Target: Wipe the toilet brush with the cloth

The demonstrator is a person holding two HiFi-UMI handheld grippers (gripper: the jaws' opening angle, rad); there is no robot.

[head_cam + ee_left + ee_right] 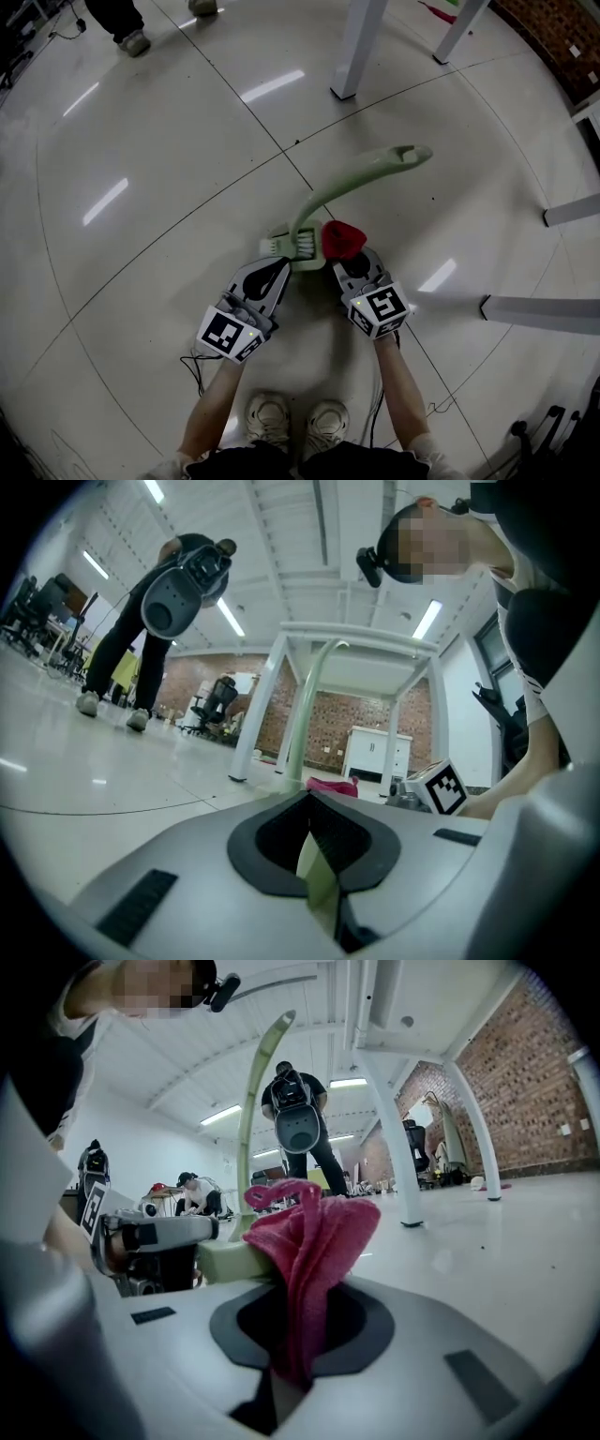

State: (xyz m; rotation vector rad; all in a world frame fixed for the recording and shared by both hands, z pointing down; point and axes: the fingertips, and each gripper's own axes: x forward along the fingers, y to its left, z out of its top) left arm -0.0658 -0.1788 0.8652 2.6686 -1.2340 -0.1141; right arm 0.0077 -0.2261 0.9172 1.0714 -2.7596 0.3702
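Across the glossy tiled floor [169, 150], two white table legs [354, 47] stand at about twelve and one o'clock, with a brick wall [553, 42] at two. A bystander's shoe [134, 42] shows at eleven, and two white bars [539, 314] lie around three.

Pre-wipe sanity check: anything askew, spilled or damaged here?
Nothing stands out: left gripper is shut on the toilet brush near its head, right gripper on the bunched red cloth; no spill or damage visible.
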